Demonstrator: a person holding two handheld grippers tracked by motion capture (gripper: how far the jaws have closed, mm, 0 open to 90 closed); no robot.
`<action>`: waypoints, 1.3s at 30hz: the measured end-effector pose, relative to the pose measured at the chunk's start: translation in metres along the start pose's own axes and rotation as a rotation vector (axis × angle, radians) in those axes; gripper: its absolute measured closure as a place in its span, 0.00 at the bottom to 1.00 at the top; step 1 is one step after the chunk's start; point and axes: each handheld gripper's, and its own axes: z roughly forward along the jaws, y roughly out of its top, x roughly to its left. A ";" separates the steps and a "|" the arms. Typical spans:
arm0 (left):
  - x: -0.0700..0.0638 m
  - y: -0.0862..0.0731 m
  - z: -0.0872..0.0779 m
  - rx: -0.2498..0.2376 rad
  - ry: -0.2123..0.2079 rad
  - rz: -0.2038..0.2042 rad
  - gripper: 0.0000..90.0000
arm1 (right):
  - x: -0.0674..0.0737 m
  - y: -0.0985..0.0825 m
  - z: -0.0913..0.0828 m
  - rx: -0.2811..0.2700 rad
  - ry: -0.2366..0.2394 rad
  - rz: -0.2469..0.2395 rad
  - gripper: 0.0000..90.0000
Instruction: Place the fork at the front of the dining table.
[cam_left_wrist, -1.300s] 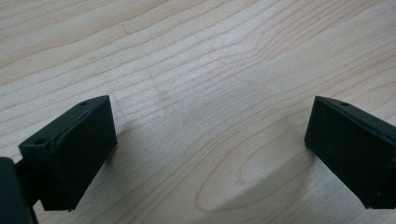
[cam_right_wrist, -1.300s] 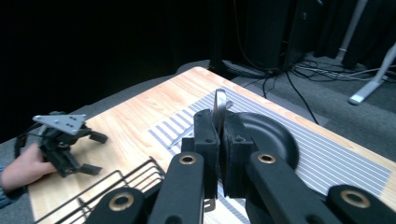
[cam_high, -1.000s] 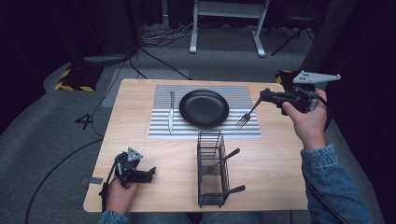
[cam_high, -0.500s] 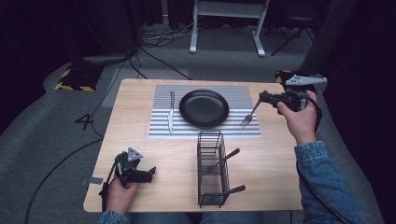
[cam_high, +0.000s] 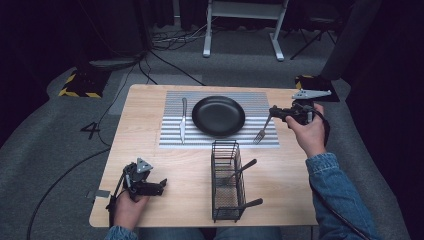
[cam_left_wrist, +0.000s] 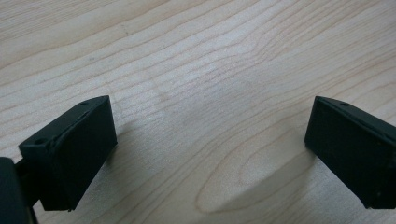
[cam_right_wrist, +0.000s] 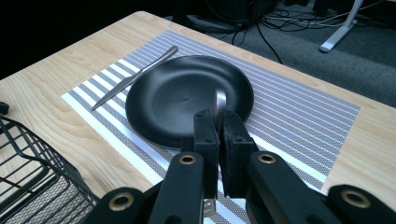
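Observation:
My right gripper (cam_high: 275, 113) is shut on the handle of a silver fork (cam_high: 262, 131). The fork hangs tines down over the right part of the striped placemat (cam_high: 250, 100), just right of the black plate (cam_high: 218, 116). In the right gripper view the fork's handle end (cam_right_wrist: 220, 100) sticks up between the closed jaws of the right gripper (cam_right_wrist: 219, 125), with the plate (cam_right_wrist: 182, 95) and a knife (cam_right_wrist: 135, 77) beyond. The knife (cam_high: 183, 120) lies on the mat left of the plate. My left gripper (cam_high: 161, 186) rests open on the bare wood at the near left, and the left gripper (cam_left_wrist: 210, 140) has nothing between its jaws.
A black wire basket (cam_high: 226, 187) stands at the table's near middle with black-handled utensils (cam_high: 243, 169) in it; its corner (cam_right_wrist: 32, 182) shows in the right gripper view. Cables and a white stand's legs (cam_high: 242, 30) lie on the floor beyond the table.
My right gripper has come down and slightly left with the fork, bringing the tines close to the mat beside the plate. The left gripper has stayed put.

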 end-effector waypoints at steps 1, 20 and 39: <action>0.000 0.000 0.000 0.000 0.001 0.001 0.03 | 0.000 -0.001 0.002 0.002 0.001 0.001 0.97; 0.000 0.000 0.000 0.000 0.000 0.000 0.03 | -0.003 -0.014 0.022 0.006 0.009 0.032 0.91; 0.000 0.000 0.000 0.000 0.000 0.000 0.03 | -0.002 -0.049 0.054 0.013 0.007 0.067 0.82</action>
